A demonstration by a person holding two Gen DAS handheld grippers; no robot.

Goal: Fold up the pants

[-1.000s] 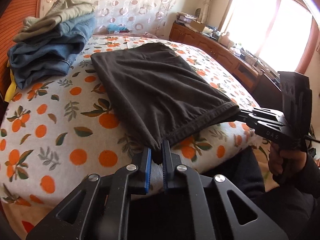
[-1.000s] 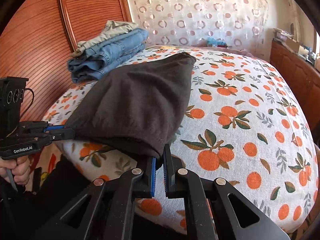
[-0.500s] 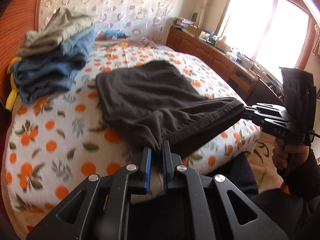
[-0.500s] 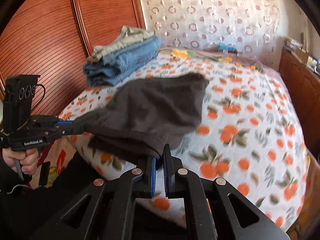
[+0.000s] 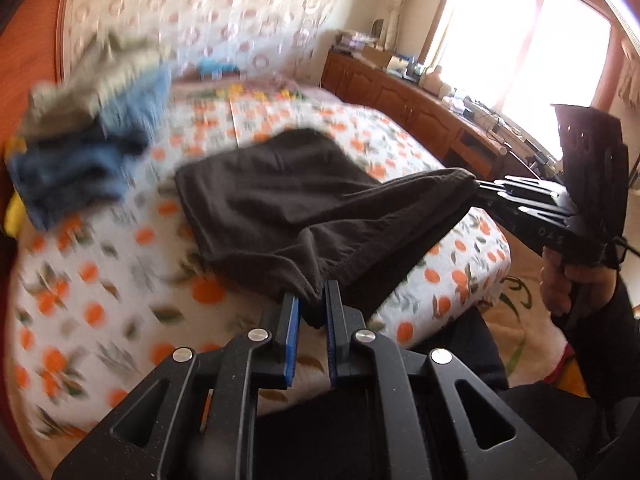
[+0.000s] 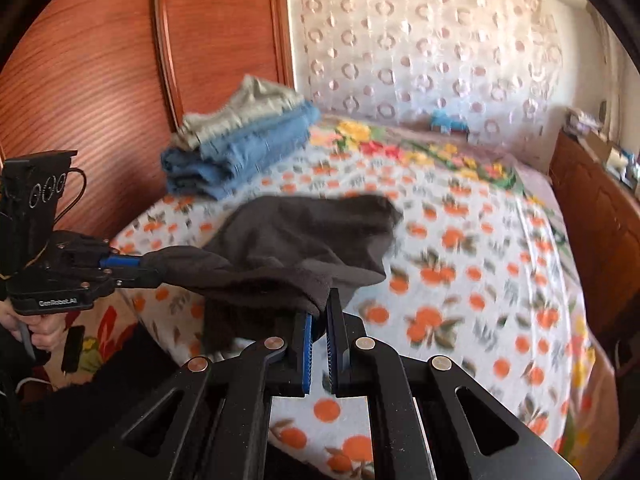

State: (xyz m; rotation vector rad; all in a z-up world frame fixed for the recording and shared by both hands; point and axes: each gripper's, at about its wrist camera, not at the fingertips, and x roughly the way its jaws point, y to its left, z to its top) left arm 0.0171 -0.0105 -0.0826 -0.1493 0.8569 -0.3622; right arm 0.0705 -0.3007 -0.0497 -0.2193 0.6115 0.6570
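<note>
Over the preceding second, both tools raised the near edge of the dark brown pants (image 5: 288, 200) clear of the bed (image 5: 100, 300). A second earlier that edge hung at the mattress edge; at this moment it was lifted, with the far end of the pants resting on the orange-print sheet.

The left tool (image 5: 310, 308) was clenched on one near corner of the hem. The right tool (image 6: 318, 316) was clenched on the other corner, with the cloth sagging slightly between them.

Judged from this, the fold was starting: the lifted edge was likely to be carried toward the far end.

No containers were visible. A stack of folded clothes (image 6: 240, 140), mostly jeans, lay on the bed near the wooden headboard (image 6: 100, 80), apart from the pants.
</note>
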